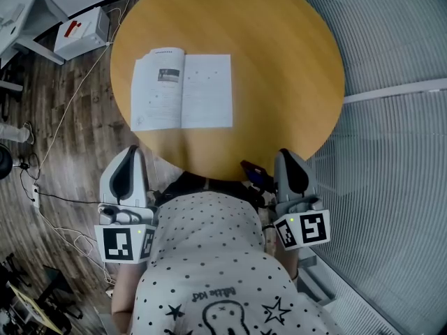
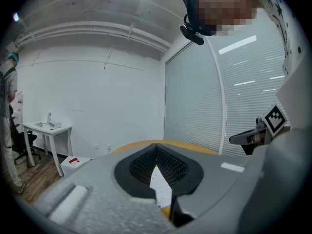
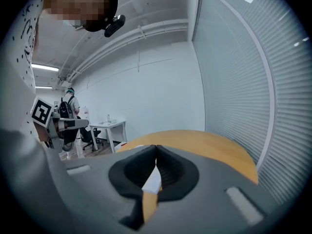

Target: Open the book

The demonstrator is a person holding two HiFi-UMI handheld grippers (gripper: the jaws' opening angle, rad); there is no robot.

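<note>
Left gripper, right gripper both clenched, empty, well apart from book; book lies open flat, so avoid touching it.

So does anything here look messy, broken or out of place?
Nothing much stands out. The book lies open and flat on the round table, with no spill or visible damage. The only untidy part is the loose cables trailing over the wood floor left of the table, near a white box.
</note>
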